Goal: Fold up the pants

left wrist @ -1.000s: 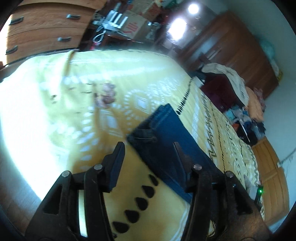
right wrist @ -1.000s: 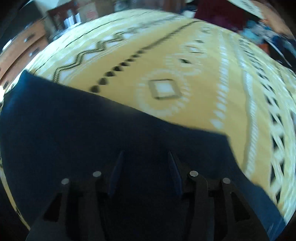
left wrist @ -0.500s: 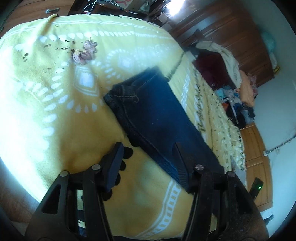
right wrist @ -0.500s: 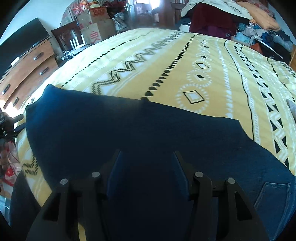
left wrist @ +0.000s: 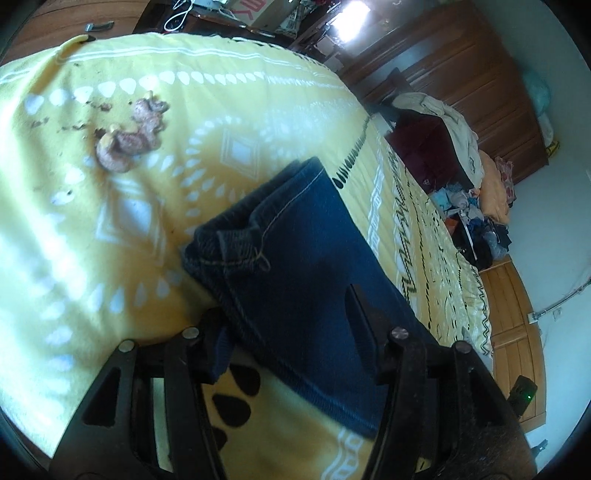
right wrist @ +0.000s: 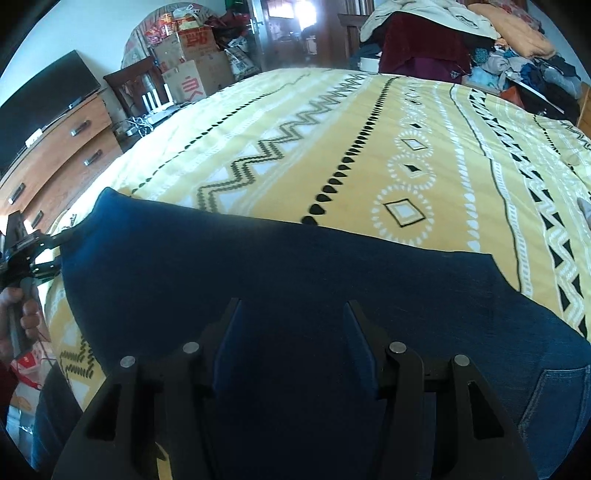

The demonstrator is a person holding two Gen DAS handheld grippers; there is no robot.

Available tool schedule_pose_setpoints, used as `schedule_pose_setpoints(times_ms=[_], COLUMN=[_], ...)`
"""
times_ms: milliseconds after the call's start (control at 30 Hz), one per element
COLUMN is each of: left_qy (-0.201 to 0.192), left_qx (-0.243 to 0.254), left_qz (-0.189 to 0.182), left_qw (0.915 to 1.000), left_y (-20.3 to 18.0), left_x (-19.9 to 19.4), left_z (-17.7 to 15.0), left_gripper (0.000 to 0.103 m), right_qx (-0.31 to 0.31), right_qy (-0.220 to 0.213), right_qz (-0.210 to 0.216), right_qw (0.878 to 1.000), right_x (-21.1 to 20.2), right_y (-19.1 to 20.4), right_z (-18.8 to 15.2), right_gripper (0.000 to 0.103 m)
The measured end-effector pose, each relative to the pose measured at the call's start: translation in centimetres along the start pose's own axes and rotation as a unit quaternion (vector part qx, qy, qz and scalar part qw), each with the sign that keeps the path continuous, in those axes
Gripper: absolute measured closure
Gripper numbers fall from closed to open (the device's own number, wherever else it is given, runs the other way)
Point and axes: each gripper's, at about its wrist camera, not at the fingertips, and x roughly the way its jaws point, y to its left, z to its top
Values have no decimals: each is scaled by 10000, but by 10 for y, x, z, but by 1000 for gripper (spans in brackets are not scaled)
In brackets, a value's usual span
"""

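Only the right wrist view shows a hand (right wrist: 26, 317) beside the pants (right wrist: 295, 280).

Bright daylight, window glare (left wrist: 351, 22), washed-out blanket (left wrist: 44, 229), heavy fisheye curvature

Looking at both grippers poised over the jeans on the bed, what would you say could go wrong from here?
1. The left gripper straddles the jeans' near edge, jaws opening and nothing pinched; closing there may catch the yellow blanket as well.
2. The right gripper sits mid-fabric over the jeans, so it may grab one layer only and skew the fold.
3. Brownish crumbs lie near the hem.
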Motion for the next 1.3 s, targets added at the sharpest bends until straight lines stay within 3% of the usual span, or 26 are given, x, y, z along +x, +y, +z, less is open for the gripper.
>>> schedule_pose_setpoints(times_ms=[100, 167, 200, 233, 367, 500, 767, 900, 1033, 1167, 1233, 1267, 1300], left_qy=[-147, -221, -236, -218, -369, -471, -347, -67, 588, 1418, 1815, 2036, 2229], left_qx=[65, 178, 220, 253, 690, 1339, 2477, 2897, 3374, 3526, 3780, 4004, 4123], left_qz=[33, 47, 49, 103, 238, 105, -734, -1302, -1739, -1878, -1784, -1666, -1575], left_qw=[9999, 9996, 9995, 9994, 9967, 9898, 9654, 9482, 9233, 9057, 8901, 8778, 8692], left_y=[-3, -7, -9, -11, -33, -76, -180, -244, -292, -305, -309, -308, -306], left_x=[2, 2, 3, 3, -1, -6, -3, 16, 58, 111, 134, 147, 155], left_z=[2, 2, 3, 4, 7, 4, -20, -46, -107, -181, -217, -238, -250], left_gripper=[43, 49, 68, 97, 96, 96, 96, 96, 95, 95, 94, 94, 88], right_qx=[-8, -19, -23, 1, 71, 87, 875, 1042, 1360, 1725, 1871, 1927, 1975], right_qy=[21, 38, 47, 45, -7, 58, -93, -174, -347, -370, -281, -250, -247], right_qz=[56, 85, 82, 87, 118, -39, -337, -487, -626, -739, -728, -726, -682], right_qw=[10000, 10000, 10000, 10000, 9999, 9999, 9955, 9932, 9881, 9815, 9792, 9783, 9776], right_x=[3, 4, 4, 3, -6, -8, -35, -52, -70, -84, -87, -89, -93], right_y=[7, 10, 12, 12, 14, 10, -45, -77, -112, -146, -159, -164, -168], right_z=[-2, -5, -6, -7, -14, -25, -52, -62, -76, -101, -115, -119, -123], right_gripper=[44, 44, 44, 44, 44, 44, 44, 44, 44, 44, 44, 44, 44])
